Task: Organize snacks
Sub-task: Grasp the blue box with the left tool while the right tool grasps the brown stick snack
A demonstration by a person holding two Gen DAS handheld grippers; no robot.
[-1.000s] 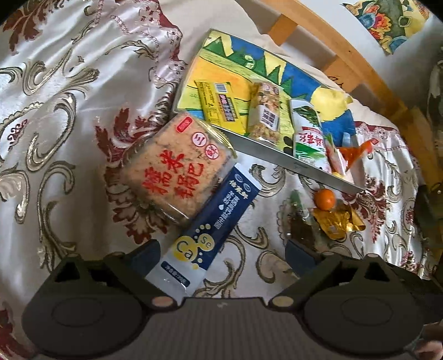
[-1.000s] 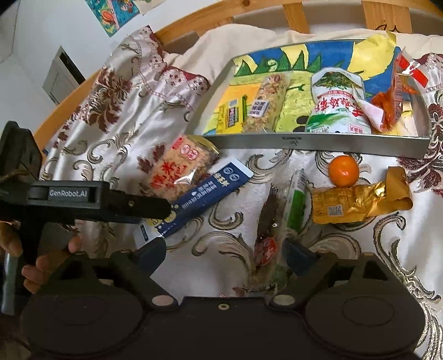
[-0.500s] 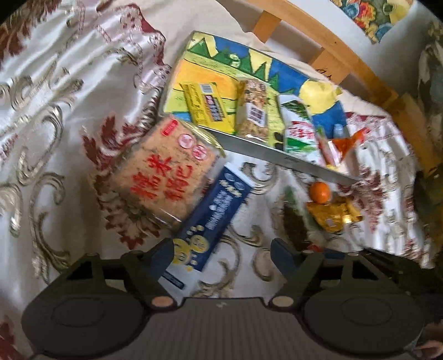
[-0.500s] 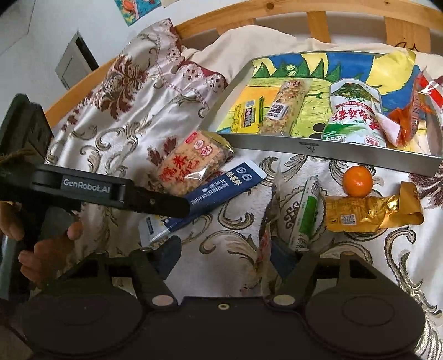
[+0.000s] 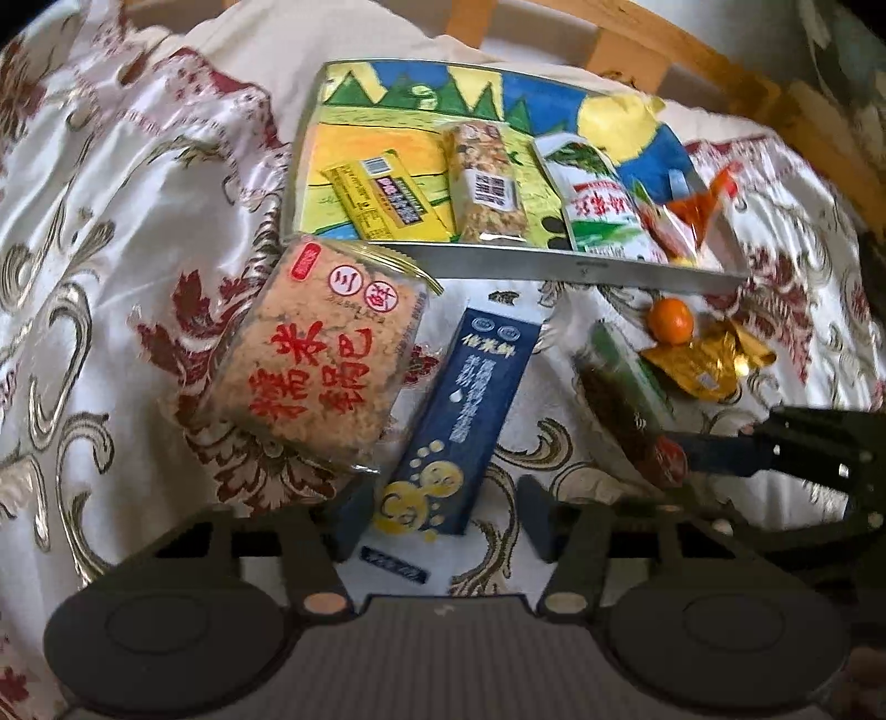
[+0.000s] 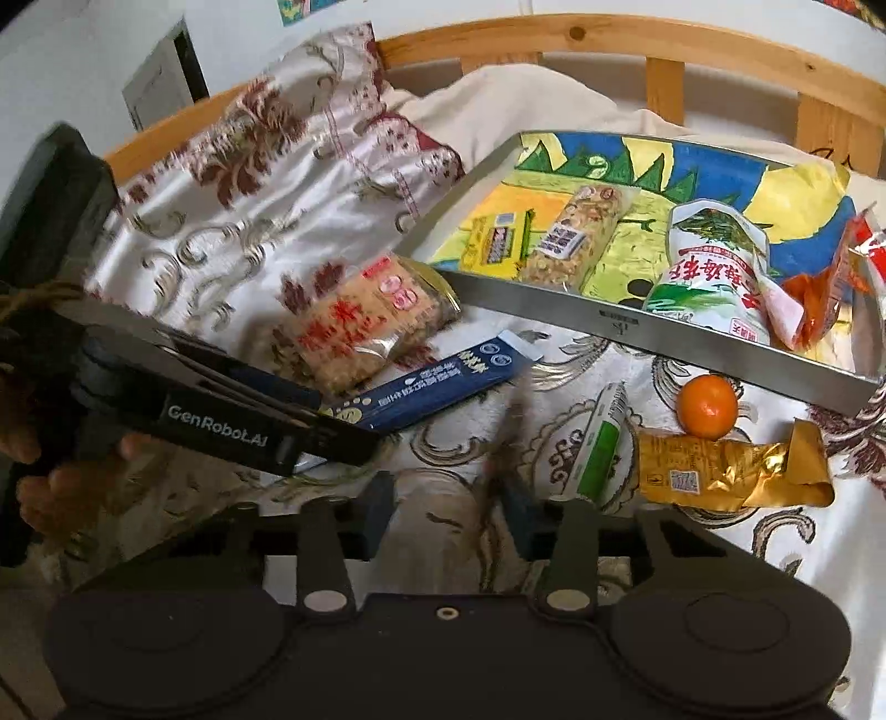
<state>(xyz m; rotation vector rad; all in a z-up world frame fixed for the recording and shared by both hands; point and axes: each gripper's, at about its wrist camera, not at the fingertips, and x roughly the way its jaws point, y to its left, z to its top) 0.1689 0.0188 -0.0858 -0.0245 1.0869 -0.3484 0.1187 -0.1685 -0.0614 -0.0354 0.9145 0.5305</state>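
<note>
In the left wrist view the left tongs [image 5: 443, 520] fill the bottom of the frame, jaws spread wide and holding nothing. The lower end of the blue box [image 5: 462, 426] lies between the two fingertips on the bed cover [image 5: 111, 221]; whether either pad touches it cannot be told. The box runs up and slightly right toward mid-frame. Just left of it, overlapping its edge, sits the rice cracker pack [image 5: 326, 354] with red characters.

In the right wrist view the right tongs [image 6: 448, 504] are also released, jaws apart at lower centre. A blurred dark snack stick [image 6: 506, 437] stands just above the gap, close to the right-hand fingertip; contact cannot be judged. Right of it lie the green-label packet [image 6: 601, 443] and the gold packet [image 6: 731, 465], with the small orange [image 6: 709, 404] just above the gold one. At mid-left of that frame the left tongs [image 6: 332, 421] reach in over the near end of the blue box [image 6: 443, 382].

Farther back, in the upper right of the right wrist view, the metal tray [image 6: 637, 327] rests on the cover. Inside, left to right, are a yellow bar [image 6: 498, 243], a nut bar [image 6: 576, 238], a green and white pouch [image 6: 714, 271] and an orange-red packet [image 6: 819, 299]. Behind everything runs the wooden bed rail [image 6: 664, 50].
</note>
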